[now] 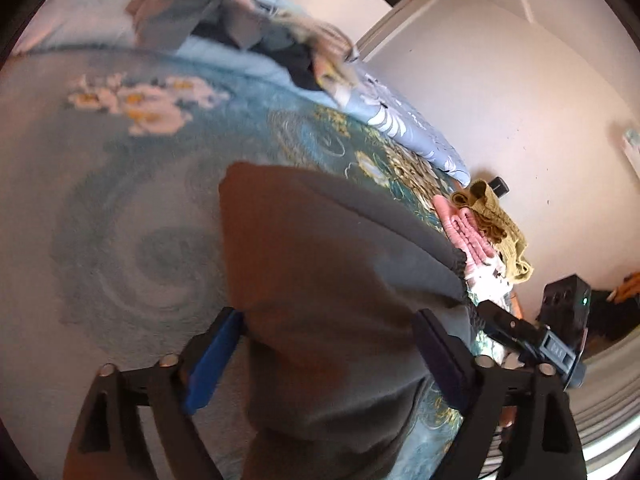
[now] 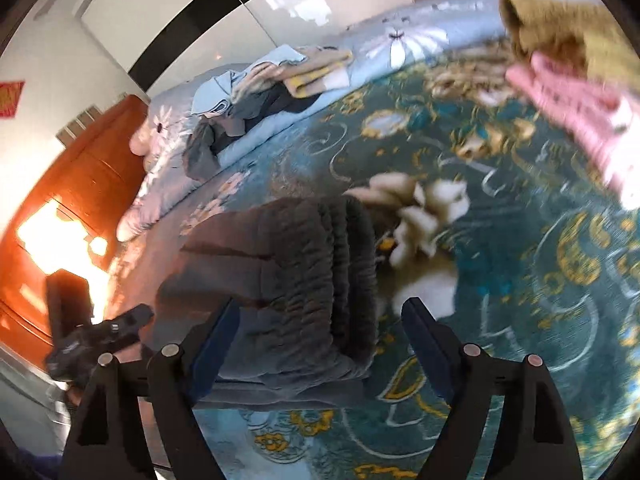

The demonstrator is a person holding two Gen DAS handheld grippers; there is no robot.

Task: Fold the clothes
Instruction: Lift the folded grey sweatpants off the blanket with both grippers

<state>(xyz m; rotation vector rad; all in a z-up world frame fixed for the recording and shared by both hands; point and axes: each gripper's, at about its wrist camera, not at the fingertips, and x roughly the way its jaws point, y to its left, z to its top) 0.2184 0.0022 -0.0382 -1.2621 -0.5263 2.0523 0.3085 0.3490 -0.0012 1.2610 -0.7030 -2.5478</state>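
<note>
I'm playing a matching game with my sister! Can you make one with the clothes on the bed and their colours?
Things:
1. pants with the stretchy waistband
2. knit piece at the bed's edge
3. folded item beside the knit piece
4. quilt with flowers

Colours:
A. pink
B. light blue
C. dark grey
D. mustard yellow

Pairs: 1-C, 2-D, 3-A, 4-B

Left tool [image 1: 328,356] spread wide over grey trousers [image 1: 328,280] on the bed

The grey fabric runs between both fingers and ahead of the tool, lying on the teal patterned bedspread [image 1: 132,216]. Ahead to the right sit a pink garment [image 1: 466,228] and an olive knit [image 1: 496,216]; the other tool [image 1: 532,340] shows at the right.
</note>
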